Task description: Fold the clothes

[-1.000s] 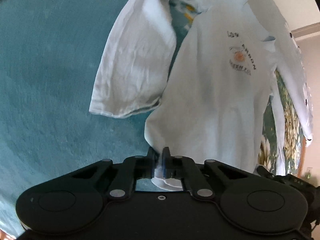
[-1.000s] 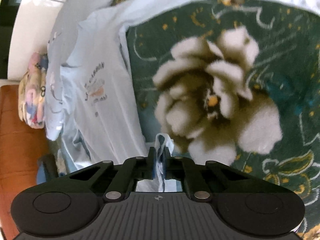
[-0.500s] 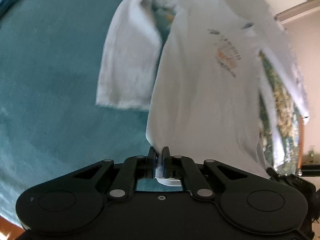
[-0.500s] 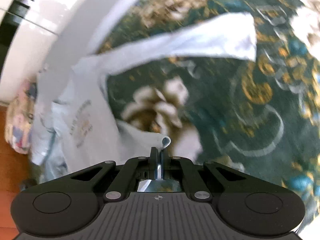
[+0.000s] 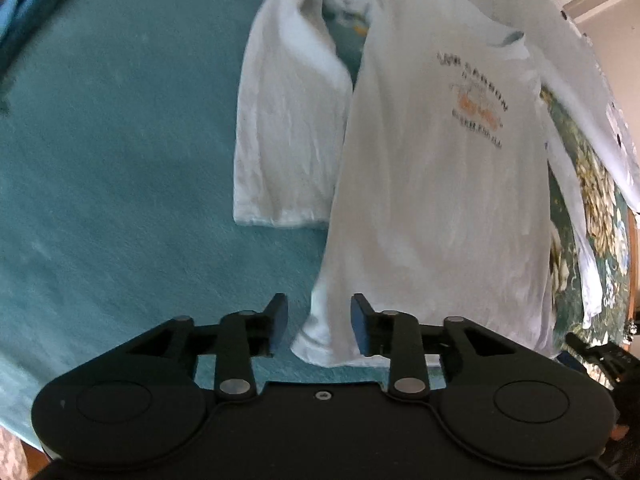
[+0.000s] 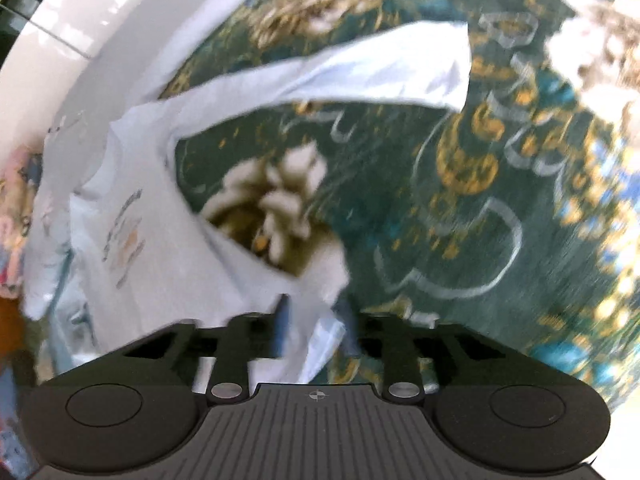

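Left gripper and right gripper are both opening, pads off the white T-shirt's near hem corners lying between their jaws.

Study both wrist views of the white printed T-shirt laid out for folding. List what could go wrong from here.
1. Both grippers, left and right, are opening with the T-shirt hem corners between their pads; a corner could snag and drag as they withdraw.
2. The left sleeve looks bunched near the shoulder, so folds may come out uneven.
3. The right sleeve stretches across the patterned rug and may twist.
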### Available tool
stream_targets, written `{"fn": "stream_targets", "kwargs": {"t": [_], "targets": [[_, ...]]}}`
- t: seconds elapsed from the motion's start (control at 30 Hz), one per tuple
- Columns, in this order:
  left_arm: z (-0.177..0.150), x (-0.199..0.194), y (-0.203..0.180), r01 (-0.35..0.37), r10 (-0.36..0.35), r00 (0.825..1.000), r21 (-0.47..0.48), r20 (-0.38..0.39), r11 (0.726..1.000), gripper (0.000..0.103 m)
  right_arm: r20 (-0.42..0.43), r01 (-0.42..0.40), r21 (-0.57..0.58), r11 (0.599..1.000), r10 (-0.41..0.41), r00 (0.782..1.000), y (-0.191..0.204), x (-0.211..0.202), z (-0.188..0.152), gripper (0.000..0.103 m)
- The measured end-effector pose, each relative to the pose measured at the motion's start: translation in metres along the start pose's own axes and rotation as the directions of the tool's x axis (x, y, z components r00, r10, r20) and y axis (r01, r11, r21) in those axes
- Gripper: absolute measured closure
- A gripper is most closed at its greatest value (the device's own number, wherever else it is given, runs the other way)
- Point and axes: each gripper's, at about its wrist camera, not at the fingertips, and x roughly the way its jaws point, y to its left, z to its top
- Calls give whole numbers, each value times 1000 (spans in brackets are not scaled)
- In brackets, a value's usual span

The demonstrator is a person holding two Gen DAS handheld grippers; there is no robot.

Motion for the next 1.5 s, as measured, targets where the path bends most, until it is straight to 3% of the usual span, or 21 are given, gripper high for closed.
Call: {"fn": "stream_targets", "kwargs": {"t": [0.1, 0.23, 0.43, 0.57, 0.7, 0.77, 0.9, 0.97, 1.13, 1.5], "targets": [[7, -10, -6, -9, 8, 999, 26, 37, 1000, 51, 14, 7, -57, 998, -6, 1000, 5, -3, 10, 68], [18, -17, -24, 8, -13, 998, 84, 64, 996, 33, -42, -20, -187, 982, 12, 999, 25, 15, 19, 69], [27, -10, -47, 21, -26, 998, 94, 55, 995, 28, -92, -21, -437, 899, -21, 996, 69, 53, 18, 70], [26, -7, -58, 10, -13, 999, 107, 32, 994, 28, -117, -23, -507, 862, -42, 992, 80, 66, 19, 70], [28, 0, -64, 0, -1, 1000, 103, 15, 995, 28, -155, -71, -519, 852, -12, 988, 81, 68, 19, 95], [29, 2, -66, -1, 0, 1000, 93, 11, 996, 28, -183, -101, -520, 848, 5, 983, 78, 67, 18, 100], [32, 2, -70, 4, -5, 1000, 83, 16, 997, 28, -110, -66, -451, 890, 18, 994, 65, 49, 28, 101], [33, 4, -73, 5, -6, 1000, 86, 17, 996, 28, -99, -58, -391, 919, 21, 995, 54, 43, 31, 101], [32, 8, -76, 1, -2, 1000, 80, 7, 997, 28, -109, -57, -323, 945, 23, 994, 43, 45, 29, 101], [30, 5, -62, -22, 21, 1000, 44, 20, 999, 27, -93, -14, -374, 927, -22, 995, 39, 35, 36, 93]]}}
